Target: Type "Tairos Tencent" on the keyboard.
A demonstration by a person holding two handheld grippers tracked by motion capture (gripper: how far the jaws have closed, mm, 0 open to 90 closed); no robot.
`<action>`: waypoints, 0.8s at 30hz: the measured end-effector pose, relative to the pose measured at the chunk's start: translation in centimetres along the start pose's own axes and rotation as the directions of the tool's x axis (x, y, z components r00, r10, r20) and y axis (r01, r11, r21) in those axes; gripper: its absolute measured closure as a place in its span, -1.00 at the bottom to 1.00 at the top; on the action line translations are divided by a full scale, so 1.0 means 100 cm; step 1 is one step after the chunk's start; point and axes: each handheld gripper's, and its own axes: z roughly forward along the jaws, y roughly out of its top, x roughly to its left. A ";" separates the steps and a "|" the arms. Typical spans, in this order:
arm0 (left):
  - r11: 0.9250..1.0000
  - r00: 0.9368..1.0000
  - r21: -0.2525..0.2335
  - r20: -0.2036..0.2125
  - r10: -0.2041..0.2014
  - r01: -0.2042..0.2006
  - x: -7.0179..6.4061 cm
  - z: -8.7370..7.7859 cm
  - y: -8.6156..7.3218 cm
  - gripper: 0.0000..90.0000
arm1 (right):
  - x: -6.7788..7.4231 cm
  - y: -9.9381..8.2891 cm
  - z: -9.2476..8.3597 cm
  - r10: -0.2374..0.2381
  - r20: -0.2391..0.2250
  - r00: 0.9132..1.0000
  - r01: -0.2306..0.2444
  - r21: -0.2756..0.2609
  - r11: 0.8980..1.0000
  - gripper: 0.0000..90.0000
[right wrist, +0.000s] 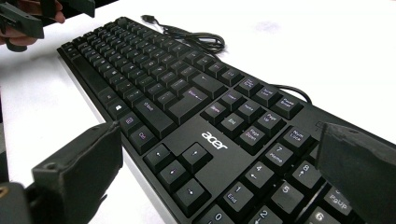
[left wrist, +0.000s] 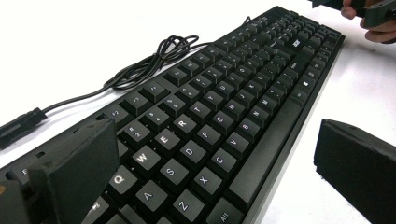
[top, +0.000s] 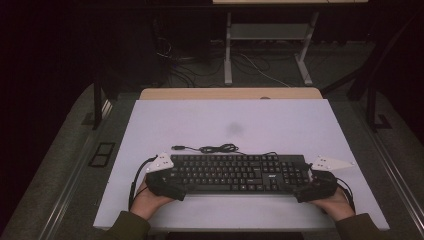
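A black Acer keyboard (top: 235, 172) lies across the near part of the white table top (top: 225, 120). Its cable (top: 215, 148) is bunched just behind it and ends in a USB plug (top: 177, 148). My left gripper (top: 172, 180) is at the keyboard's left end. In the left gripper view the jaws straddle the keyboard (left wrist: 243, 93): the gripper (left wrist: 210, 140) is open, and bare table separates one jaw from the front edge. My right gripper (top: 306, 181) is at the right end, also open (right wrist: 217, 140) around the number-pad end of the keyboard (right wrist: 154, 70).
A faint grey smudge (top: 234, 129) marks the table behind the keyboard. A wooden edge (top: 230, 93) borders the far side. Beyond it, desk legs (top: 228, 50) and loose cables lie on the dark floor. Metal rails run along both sides of the table.
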 end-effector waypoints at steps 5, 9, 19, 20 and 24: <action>1.000 1.000 -0.004 0.001 -0.005 0.005 0.000 0.001 0.001 -1.00 | -0.001 0.001 -0.001 0.003 -0.014 1.000 -0.003 -0.012 1.000 -0.93; 1.000 1.000 0.009 -0.007 -0.001 0.001 -0.002 0.000 0.002 -1.00 | -0.001 0.002 -0.002 -0.003 -0.026 1.000 0.002 -0.022 1.000 -0.90; 1.000 1.000 -0.004 0.009 -0.011 0.011 -0.002 0.002 0.005 -1.00 | 0.004 0.004 0.001 -0.017 -0.034 0.999 0.016 -0.026 1.000 -0.90; 1.000 1.000 -0.004 0.009 -0.011 0.011 -0.002 0.002 0.005 -1.00 | 0.004 0.004 0.001 -0.017 -0.034 0.999 0.016 -0.026 1.000 -0.90; 1.000 1.000 0.000 0.012 -0.005 0.005 -0.002 0.003 0.006 -1.00 | 0.006 0.005 0.002 -0.009 -0.039 0.999 0.008 -0.028 1.000 -0.90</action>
